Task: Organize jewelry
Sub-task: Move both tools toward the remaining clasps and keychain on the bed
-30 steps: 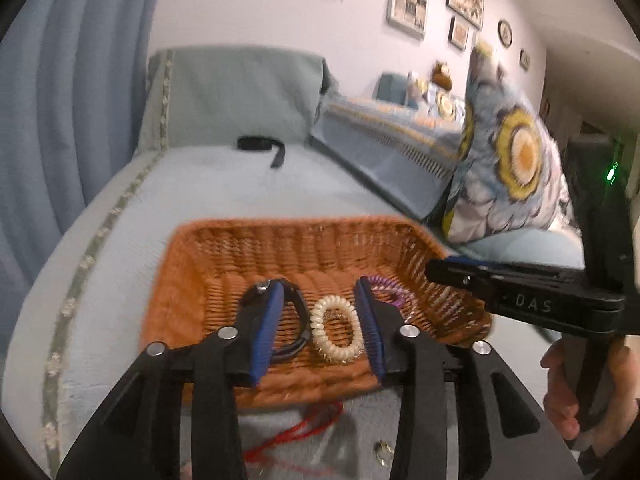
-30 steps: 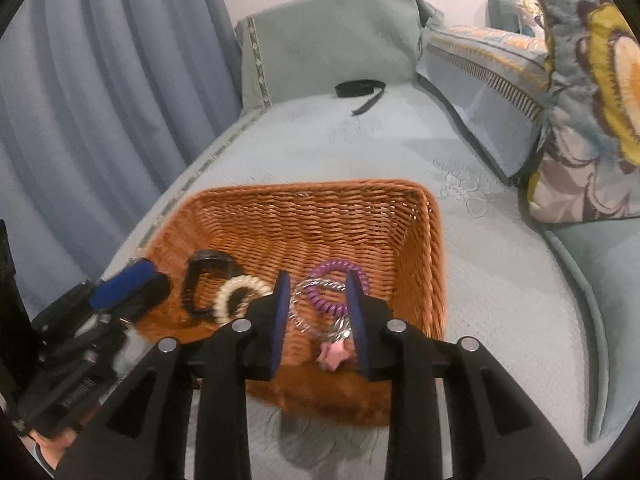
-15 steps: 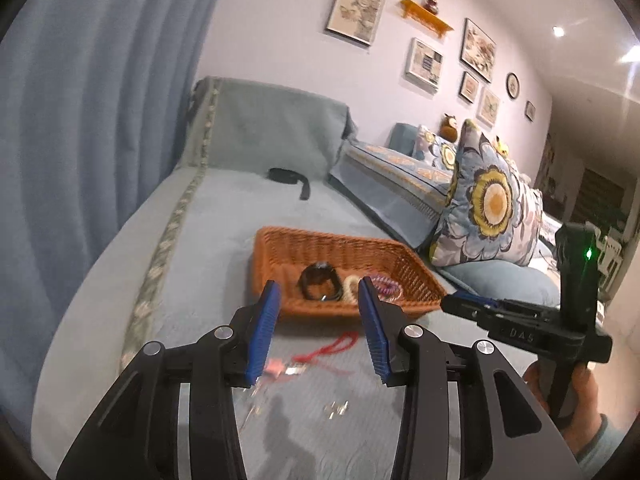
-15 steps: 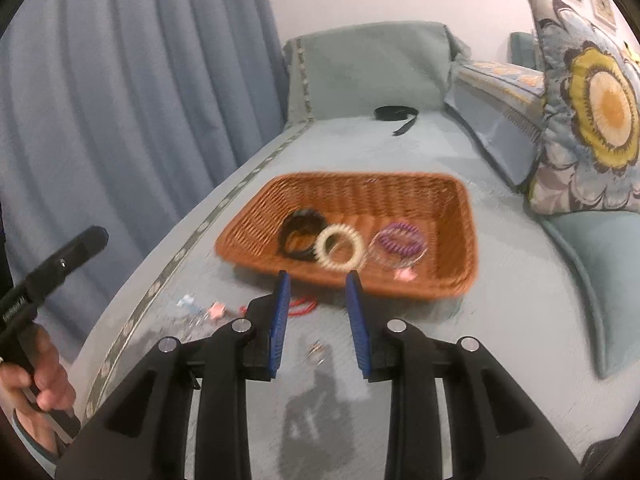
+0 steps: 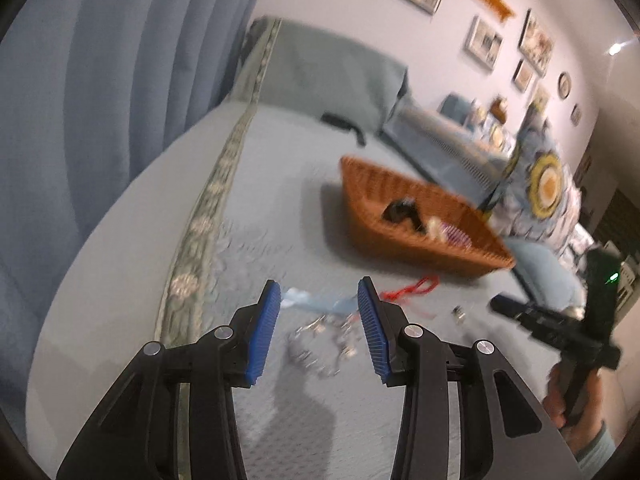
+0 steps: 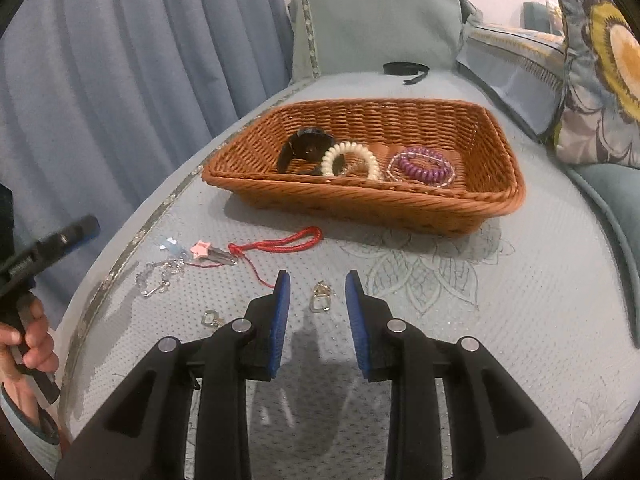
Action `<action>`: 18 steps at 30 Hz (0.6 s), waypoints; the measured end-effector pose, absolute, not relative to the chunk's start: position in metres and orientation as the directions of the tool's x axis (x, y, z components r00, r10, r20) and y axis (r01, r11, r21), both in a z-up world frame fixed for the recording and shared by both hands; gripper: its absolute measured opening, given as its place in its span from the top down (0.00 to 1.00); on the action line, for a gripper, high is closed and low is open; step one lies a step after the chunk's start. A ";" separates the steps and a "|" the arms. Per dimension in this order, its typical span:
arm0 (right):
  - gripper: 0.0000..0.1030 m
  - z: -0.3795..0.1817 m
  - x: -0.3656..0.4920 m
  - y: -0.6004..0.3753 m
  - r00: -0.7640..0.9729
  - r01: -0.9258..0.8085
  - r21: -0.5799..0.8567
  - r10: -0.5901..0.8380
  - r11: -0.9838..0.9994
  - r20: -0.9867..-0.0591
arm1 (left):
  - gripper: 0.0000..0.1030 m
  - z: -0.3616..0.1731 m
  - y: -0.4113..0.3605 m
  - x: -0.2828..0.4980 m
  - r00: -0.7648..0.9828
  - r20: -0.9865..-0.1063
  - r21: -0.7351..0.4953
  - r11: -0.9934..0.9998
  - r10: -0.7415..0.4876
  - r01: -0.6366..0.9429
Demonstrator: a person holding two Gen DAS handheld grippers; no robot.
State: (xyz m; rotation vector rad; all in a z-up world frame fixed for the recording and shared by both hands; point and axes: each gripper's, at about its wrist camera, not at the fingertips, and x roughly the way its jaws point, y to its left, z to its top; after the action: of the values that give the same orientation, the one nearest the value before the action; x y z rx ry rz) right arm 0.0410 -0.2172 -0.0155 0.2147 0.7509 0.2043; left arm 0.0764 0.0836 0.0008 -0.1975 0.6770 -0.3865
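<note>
An orange wicker basket (image 6: pixel 496 200) (image 5: pixel 452 256) on the blue-grey bed holds a black bracelet (image 6: pixel 304 144), a cream coil bracelet (image 6: pixel 352 158) and a purple coil bracelet (image 6: pixel 422 166). In front of it lie a red cord (image 6: pixel 280 242) (image 5: pixel 412 286), a pink star charm (image 6: pixel 200 249), a silver chain (image 6: pixel 160 278) (image 5: pixel 316 340) and two small metal rings (image 6: pixel 321 298) (image 6: pixel 211 317). My right gripper (image 6: pixel 318 312) is open and empty, with one ring between its fingertips on the bed. My left gripper (image 5: pixel 320 332) is open and empty above the silver chain.
Blue curtains (image 6: pixel 120 60) hang on the left. A black strap (image 6: pixel 404 68) lies far back on the bed. Floral pillows (image 6: pixel 600 60) stand on the right. The bed's edge with its patterned border (image 5: pixel 200 220) runs along the left. The left view is blurred.
Both grippers have pulled back from the basket toward the loose pieces on the bed. The left gripper has swung left and down over the silver chain. The right has lowered toward the ring.
</note>
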 end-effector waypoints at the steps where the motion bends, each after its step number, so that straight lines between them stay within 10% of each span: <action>1: 0.75 -0.016 0.041 -0.219 0.714 -0.102 0.268 0.258 0.958 -0.650 | 0.62 -0.005 0.084 0.080 0.696 -0.590 -0.306 0.911 -0.409 0.277; 18: 0.75 -0.021 0.040 -0.203 0.671 -0.173 0.294 0.331 0.940 -0.664 | 0.62 -0.044 0.060 0.086 0.602 -0.726 -0.208 0.941 -0.331 0.267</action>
State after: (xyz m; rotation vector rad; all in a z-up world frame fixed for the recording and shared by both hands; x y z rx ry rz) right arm 0.0399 -0.2026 -0.0205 0.2138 0.7868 0.2860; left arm 0.0865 0.0602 -0.0440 -0.0811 0.8576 -0.3468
